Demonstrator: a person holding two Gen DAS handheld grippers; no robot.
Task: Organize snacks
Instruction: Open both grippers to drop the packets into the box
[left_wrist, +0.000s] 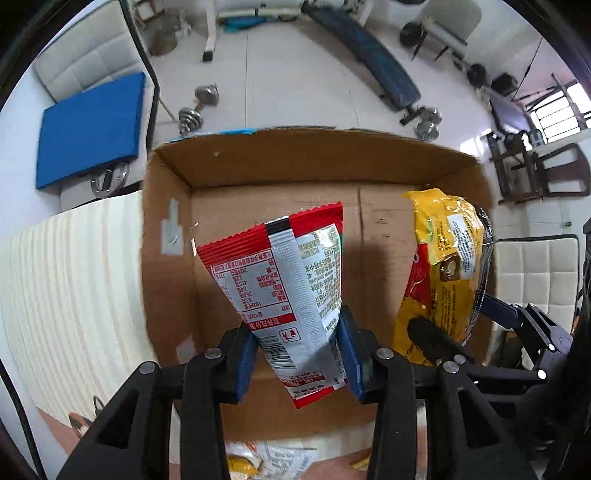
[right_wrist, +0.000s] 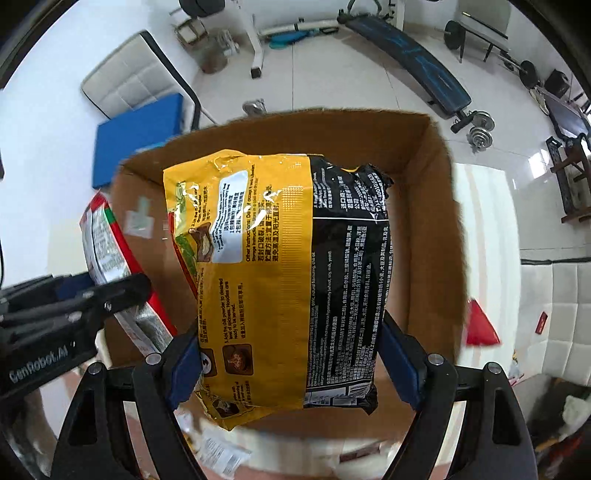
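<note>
The red snack bag (left_wrist: 291, 291) hangs over the open cardboard box (left_wrist: 258, 162), pinched tight by the left gripper (left_wrist: 301, 362). Just right, the right gripper (right_wrist: 291, 369) squeezes the yellow noodle pack (right_wrist: 280, 258).

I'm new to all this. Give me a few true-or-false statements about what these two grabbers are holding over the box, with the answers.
1. The left gripper holds a red and silver snack packet. True.
2. The right gripper is empty. False: its jaws clamp a yellow and black noodle pack.
3. Both packets hang above an open cardboard box. True.
4. The box is full of snacks. False: its visible floor is bare cardboard.
5. Dumbbells lie on the floor beyond the box. True.
</note>
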